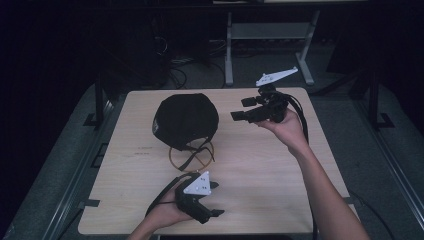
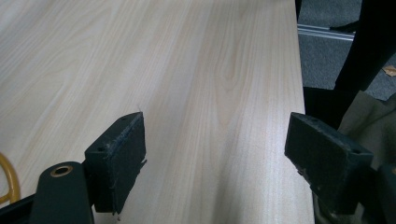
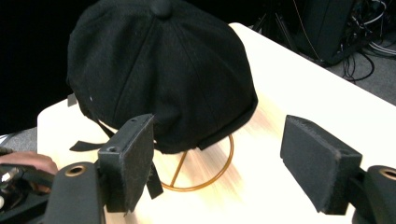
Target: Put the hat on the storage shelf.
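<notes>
Cap [image 1: 185, 119] sits on its gold wire stand [image 1: 191, 156] mid-table [image 1: 260, 165]. Your right claw [image 3: 224, 163] gapes empty beside it; the left claw [image 2: 219, 154] waits open too. Probably pinch the rim, lift straight up.

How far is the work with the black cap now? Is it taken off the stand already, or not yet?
Not yet. The black cap sits on its gold wire stand on the table, so nothing looks done. The right gripper is raised beside the cap, jaws open and pointing at it, holding nothing. The left gripper is near the front edge, jaws open over bare wood. If lifting the cap is the aim, the whole grasp remains.
</notes>
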A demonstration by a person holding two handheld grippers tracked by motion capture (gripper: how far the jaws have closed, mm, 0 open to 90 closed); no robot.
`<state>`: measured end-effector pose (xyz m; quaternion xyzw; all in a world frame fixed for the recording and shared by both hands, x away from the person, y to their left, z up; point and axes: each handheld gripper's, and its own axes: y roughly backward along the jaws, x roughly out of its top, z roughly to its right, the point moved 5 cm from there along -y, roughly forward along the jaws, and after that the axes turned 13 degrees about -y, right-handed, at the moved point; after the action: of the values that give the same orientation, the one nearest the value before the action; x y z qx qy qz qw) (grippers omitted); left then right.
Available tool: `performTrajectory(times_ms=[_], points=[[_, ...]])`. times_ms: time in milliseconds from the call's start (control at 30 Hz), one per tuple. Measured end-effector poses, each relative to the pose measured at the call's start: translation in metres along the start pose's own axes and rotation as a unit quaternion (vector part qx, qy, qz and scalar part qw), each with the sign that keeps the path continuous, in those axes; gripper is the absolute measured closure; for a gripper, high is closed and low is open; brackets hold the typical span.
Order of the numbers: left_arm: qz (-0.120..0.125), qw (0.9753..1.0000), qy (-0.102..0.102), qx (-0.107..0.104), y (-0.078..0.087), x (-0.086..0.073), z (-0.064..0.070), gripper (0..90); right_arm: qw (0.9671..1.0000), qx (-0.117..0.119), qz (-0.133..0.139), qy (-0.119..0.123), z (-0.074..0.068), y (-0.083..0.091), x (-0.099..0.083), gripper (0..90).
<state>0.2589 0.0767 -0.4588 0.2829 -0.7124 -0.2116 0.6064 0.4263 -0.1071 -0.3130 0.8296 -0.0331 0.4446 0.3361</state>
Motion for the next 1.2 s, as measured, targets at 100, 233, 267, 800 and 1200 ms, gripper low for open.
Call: performTrajectory(times_ms=[100,233,267,800,1200], points=[[0.001,1.0000,0.002,0.001,0.002,0.000,-0.001,19.9,1.0000,-0.003,0.000,-0.003,0.003,0.003,-0.005,24.9],[0.003,1.0000,0.002,0.003,0.004,-0.001,-0.003,19.7,0.9999,-0.004,0.001,-0.011,0.008,0.008,-0.014,24.8],[0.005,1.0000,0.005,0.004,0.004,-0.001,-0.003,19.6,0.9999,-0.005,0.002,-0.010,0.009,0.009,-0.016,24.2],[0.008,0.9999,0.011,0.005,0.007,-0.002,-0.005,19.3,0.9993,-0.014,0.003,-0.034,0.026,0.025,-0.054,20.4],[0.008,0.9998,0.016,0.009,0.009,-0.004,-0.007,19.2,0.9988,-0.017,-0.004,-0.045,0.036,0.032,-0.082,19.4]])
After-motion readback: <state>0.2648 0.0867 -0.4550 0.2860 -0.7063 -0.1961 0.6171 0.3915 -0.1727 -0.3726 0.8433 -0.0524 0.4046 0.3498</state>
